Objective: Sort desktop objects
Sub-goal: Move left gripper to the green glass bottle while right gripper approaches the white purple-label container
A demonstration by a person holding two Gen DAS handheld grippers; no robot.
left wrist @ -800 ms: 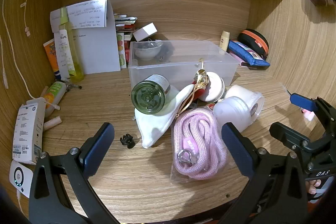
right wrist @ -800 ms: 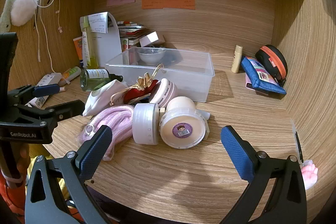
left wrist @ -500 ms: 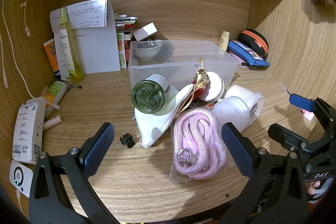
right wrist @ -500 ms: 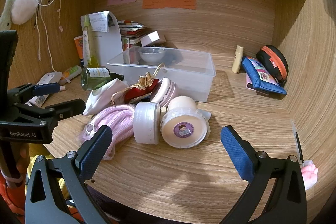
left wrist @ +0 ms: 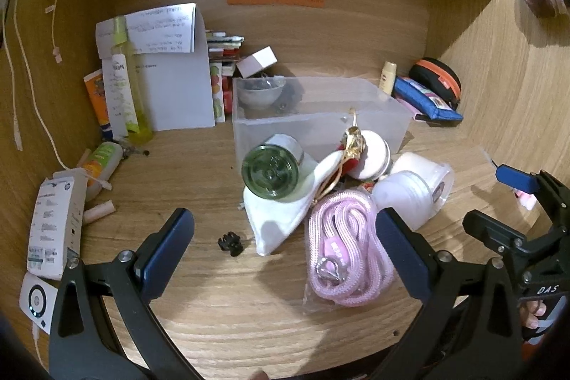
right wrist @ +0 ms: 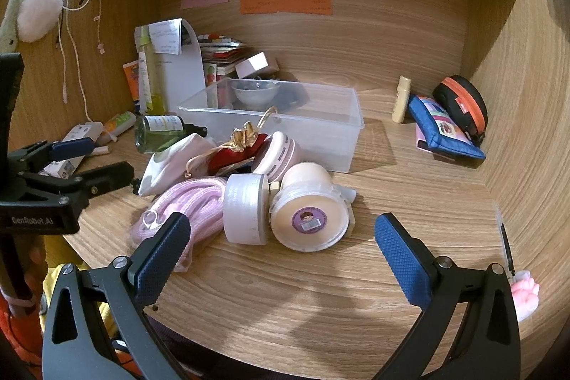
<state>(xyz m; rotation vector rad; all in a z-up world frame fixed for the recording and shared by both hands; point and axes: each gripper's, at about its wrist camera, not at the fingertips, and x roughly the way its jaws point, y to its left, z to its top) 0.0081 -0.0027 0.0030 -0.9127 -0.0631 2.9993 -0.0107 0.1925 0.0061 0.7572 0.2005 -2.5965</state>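
Observation:
A pile lies in front of a clear plastic bin [left wrist: 388, 102] [right wrist: 342, 130]: a green glass bottle [left wrist: 270, 170] [right wrist: 156, 130] on a white pouch [left wrist: 281, 216] [right wrist: 171, 162], a pink rope in a bag [left wrist: 345, 248] [right wrist: 192, 198], a red pouch with gold tie [right wrist: 238, 148], a round pink-white jar [right wrist: 278, 152], a white tape roll [right wrist: 245, 209] and a lidded tub [right wrist: 310, 212]. A small black clip [left wrist: 231, 243] lies alone. My left gripper [left wrist: 285, 248] is open and empty, just short of the pile. My right gripper [right wrist: 281, 248] is open and empty, before the roll and tub.
A bowl [left wrist: 260, 93] sits in the bin. Bottles, tubes and papers [left wrist: 171, 84] stand at the back left, a white box [left wrist: 53, 227] at the left. A blue pouch [right wrist: 445, 130], a black-orange case [right wrist: 463, 102] and a small tube [right wrist: 400, 98] lie at the back right.

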